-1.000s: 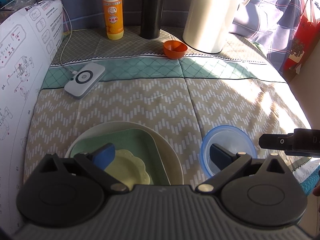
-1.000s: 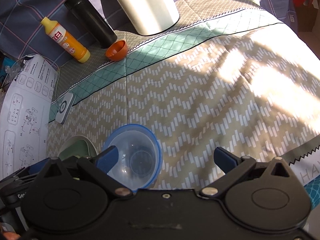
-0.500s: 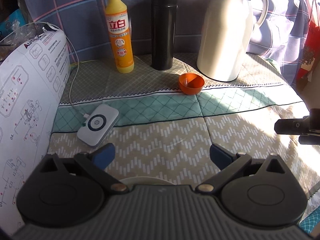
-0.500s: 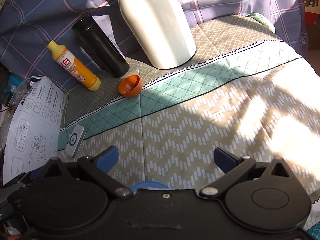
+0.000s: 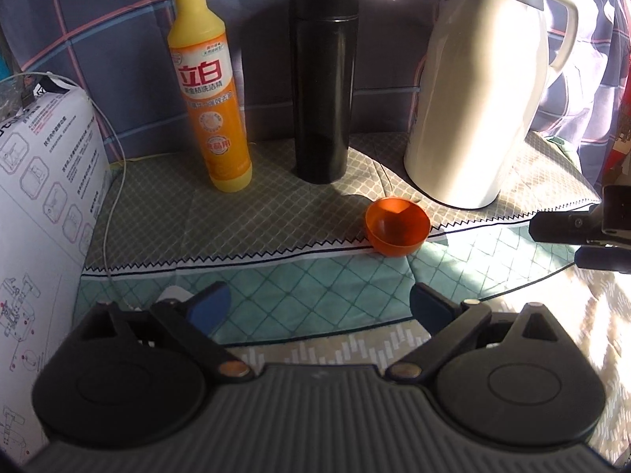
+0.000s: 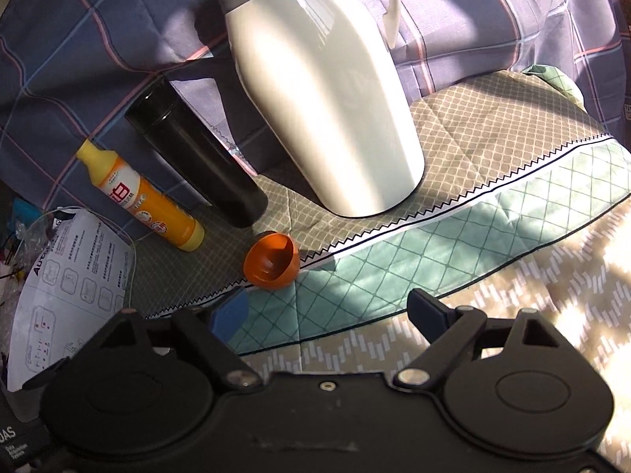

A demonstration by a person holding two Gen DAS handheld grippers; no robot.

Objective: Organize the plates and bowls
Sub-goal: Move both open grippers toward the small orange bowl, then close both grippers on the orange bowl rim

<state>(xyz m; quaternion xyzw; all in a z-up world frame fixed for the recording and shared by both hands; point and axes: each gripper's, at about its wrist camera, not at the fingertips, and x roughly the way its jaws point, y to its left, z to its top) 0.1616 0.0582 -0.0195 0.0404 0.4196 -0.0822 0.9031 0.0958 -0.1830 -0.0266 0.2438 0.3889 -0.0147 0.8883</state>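
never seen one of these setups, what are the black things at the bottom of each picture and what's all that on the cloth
There is no robot here: a person holds a pair of hand-held tongs in each hand, and a wide-angle camera on each looks forward along its two blue-tipped fingers. One picture comes from the left tongs, the other from the right tongs. Both have just been closing a little, yet stand open with nothing between the fingers.

On the patterned cloth stand a yellow detergent bottle, a black flask and a white thermos jug. A small orange bowl sits in front of them, and a printed instruction sheet stands at the left.
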